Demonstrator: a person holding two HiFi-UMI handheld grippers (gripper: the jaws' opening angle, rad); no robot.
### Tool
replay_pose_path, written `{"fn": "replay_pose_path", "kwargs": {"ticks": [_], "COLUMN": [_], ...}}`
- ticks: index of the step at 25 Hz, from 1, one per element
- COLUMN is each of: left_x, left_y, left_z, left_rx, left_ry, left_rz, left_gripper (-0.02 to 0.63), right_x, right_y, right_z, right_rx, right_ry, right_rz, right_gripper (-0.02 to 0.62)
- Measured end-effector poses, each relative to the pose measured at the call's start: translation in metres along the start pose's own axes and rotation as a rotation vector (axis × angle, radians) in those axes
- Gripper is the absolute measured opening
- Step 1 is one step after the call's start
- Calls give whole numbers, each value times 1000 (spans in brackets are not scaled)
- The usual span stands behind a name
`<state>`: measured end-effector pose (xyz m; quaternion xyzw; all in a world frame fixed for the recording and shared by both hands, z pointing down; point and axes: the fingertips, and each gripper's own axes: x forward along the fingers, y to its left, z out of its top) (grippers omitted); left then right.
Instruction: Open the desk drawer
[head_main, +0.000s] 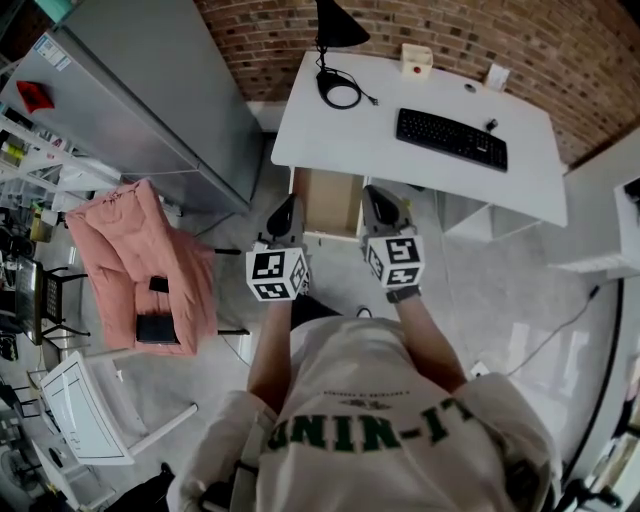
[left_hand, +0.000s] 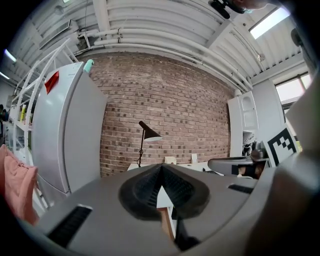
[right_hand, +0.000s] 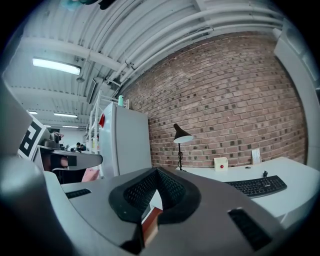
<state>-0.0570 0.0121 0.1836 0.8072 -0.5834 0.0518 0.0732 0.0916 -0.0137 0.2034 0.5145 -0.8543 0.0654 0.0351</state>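
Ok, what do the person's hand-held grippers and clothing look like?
The left hand-held gripper and right hand-held gripper are grey shells with black ribbed pads. Each carries a white cube with black square markers. The person wears a white short-sleeved T-shirt with green lettering.

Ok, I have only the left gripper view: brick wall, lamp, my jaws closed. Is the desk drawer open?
Observer: Yes. The head view shows the drawer pulled out under the left end of the desk, with its wooden inside in sight.
Operator: Where is the right gripper?
Observer: The right gripper is beside the left gripper, in front of the drawer. Its jaws are together, on nothing.
Operator: What lies on the desk's right part?
Observer: A black keyboard.
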Motion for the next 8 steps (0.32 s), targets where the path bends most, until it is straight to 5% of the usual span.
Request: {"fn": "replay_pose_path", "kwargs": {"ticks": [8], "left_x": [32], "left_y": [58], "left_z": [6], "left_rx": [15], "left_ry": [-11], "left_rz": [13], "left_gripper": [0], "right_x": [53], "right_y": [11], "right_z": [4], "right_rx": [-19], "right_ry": [2], "right_rz": [-11], "right_gripper": [2]}}
